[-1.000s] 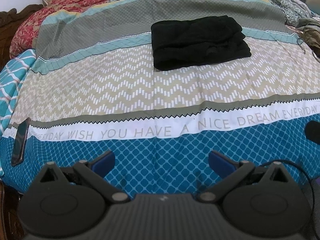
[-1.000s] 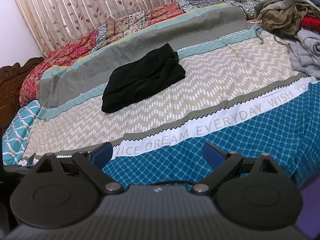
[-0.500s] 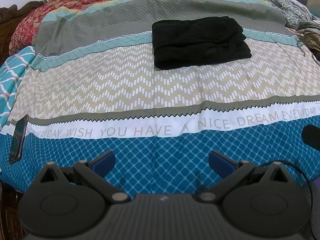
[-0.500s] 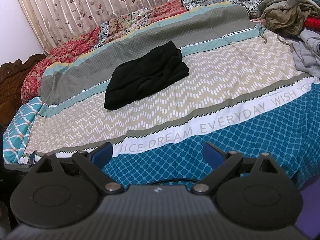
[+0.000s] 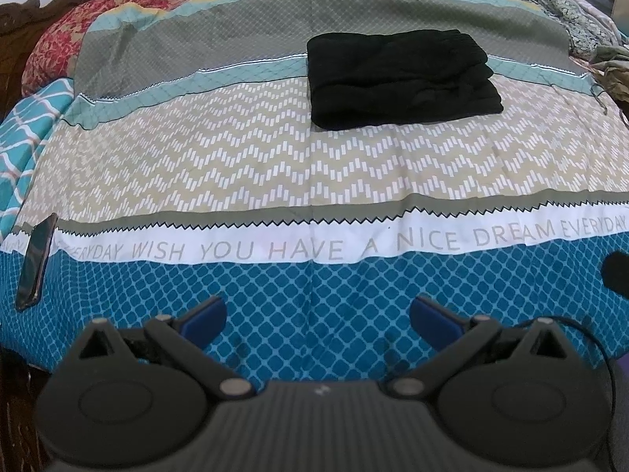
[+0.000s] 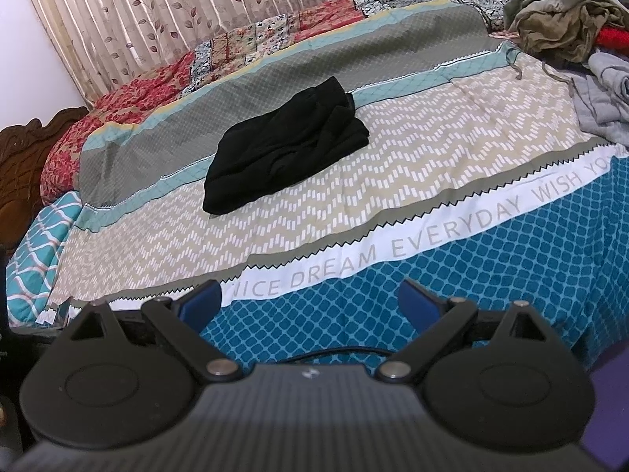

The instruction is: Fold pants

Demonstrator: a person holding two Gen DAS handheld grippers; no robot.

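- Where the grey and pale turquoise bands of the bedspread meet the beige zigzag band, the black pants lie folded into a thick, roughly rectangular bundle, several layers showing along their right-hand edge; in the right wrist view the same pants sit near the middle of the bed, seen at an angle.
- Well short of the pants, the left gripper hangs over the dark blue lattice border at the near edge of the bed, its blue-padded fingers spread wide apart with nothing between them.
- Also back at the near edge, the right gripper points across the bed towards the pants, its fingers likewise set wide apart and holding nothing; a thin black cable runs just ahead of its body.
- Between the grippers and the pants runs a white strip printed with grey lettering that reads in part "WISH YOU HAVE A NICE DREAM EVERYDAY".
- At the left edge of the bedspread, a dark phone lies across the white strip and the blue border.
- Beyond the bedspread, a red floral and patchwork quilt covers the far side of the bed, below a pleated curtain with a leaf pattern.
- A carved dark wooden headboard stands at the left.
- On the far right of the bed, a loose heap of olive, grey and red clothes lies well apart from the pants.
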